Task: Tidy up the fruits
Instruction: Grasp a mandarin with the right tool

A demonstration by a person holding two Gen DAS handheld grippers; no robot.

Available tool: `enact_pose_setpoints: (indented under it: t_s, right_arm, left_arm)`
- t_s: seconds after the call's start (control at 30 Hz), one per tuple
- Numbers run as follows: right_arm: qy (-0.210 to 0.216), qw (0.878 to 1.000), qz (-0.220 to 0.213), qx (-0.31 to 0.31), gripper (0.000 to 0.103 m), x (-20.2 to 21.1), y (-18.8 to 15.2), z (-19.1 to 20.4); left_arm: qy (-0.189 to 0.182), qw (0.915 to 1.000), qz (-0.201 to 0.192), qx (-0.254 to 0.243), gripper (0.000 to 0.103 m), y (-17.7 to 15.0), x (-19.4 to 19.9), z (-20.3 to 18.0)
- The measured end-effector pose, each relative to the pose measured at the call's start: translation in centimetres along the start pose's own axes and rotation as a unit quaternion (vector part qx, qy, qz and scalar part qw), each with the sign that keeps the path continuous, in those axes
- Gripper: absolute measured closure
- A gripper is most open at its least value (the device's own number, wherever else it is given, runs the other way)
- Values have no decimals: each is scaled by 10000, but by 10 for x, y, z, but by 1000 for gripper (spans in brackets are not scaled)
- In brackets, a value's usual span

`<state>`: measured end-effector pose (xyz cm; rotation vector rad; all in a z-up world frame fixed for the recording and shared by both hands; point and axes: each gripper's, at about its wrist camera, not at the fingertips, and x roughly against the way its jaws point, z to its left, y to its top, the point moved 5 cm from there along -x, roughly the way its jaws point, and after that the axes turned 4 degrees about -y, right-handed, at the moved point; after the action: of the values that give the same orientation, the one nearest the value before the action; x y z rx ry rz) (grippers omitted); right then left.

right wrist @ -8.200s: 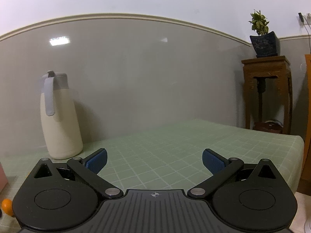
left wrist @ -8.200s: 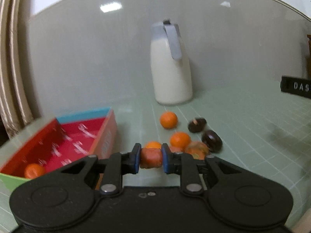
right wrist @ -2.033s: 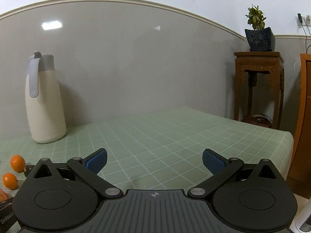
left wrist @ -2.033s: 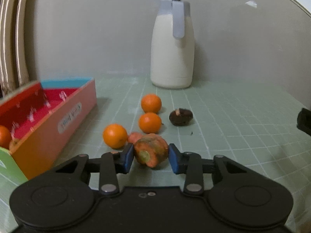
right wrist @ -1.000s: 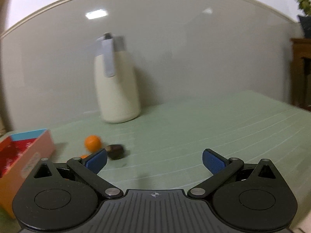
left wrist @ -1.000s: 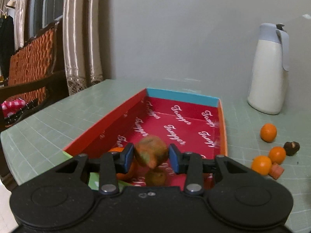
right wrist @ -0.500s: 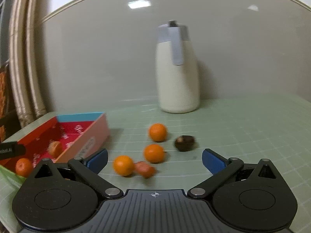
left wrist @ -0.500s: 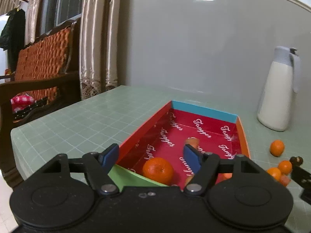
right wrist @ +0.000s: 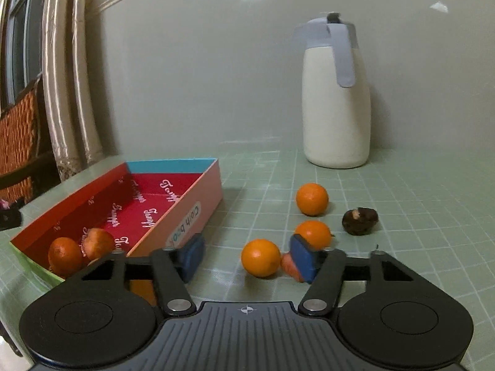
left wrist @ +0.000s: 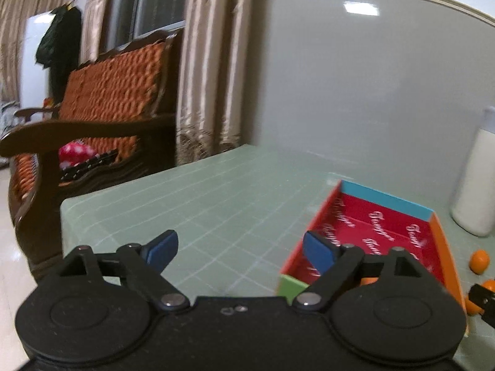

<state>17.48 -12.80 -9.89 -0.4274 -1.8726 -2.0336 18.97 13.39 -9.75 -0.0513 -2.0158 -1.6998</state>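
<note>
Left gripper [left wrist: 239, 249] level, jaws spread wide, nothing between the blue pads. Right gripper [right wrist: 247, 256] low, tilted slightly down, jaws apart but narrower than the left, nothing gripped.

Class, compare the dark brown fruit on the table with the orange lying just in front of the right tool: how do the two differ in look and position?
The dark brown fruit is dull, lumpy and flattened, with a pale spot; the orange is bright, smooth and round. The brown fruit lies farther back and right, apart from the rest; the orange sits nearest the right tool, beside a reddish piece. Both rest on the green table, outside the box.
</note>
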Motion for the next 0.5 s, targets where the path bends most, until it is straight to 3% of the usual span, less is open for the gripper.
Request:
enact_pose_setpoints:
  t_s: [0.1,0.17,0.23,0.5]
  right_arm:
    - [-85,9999,114,-7,44,-7,-2,1]
    - [-82,9997,201,61,54,-14,-2,3]
    - [-168,9995,222,143,57,-17,-2,5]
    - [-358,9963,330,713,59,-26,-5,17]
  left_arm:
    - [70,9999,50,117,22,1,0,12]
    - [101,9998,54,136,22,0,1,16]
    - [117,9998,55,131,22,1,1,19]
    - [149,9998,43,110,21,0,1,21]
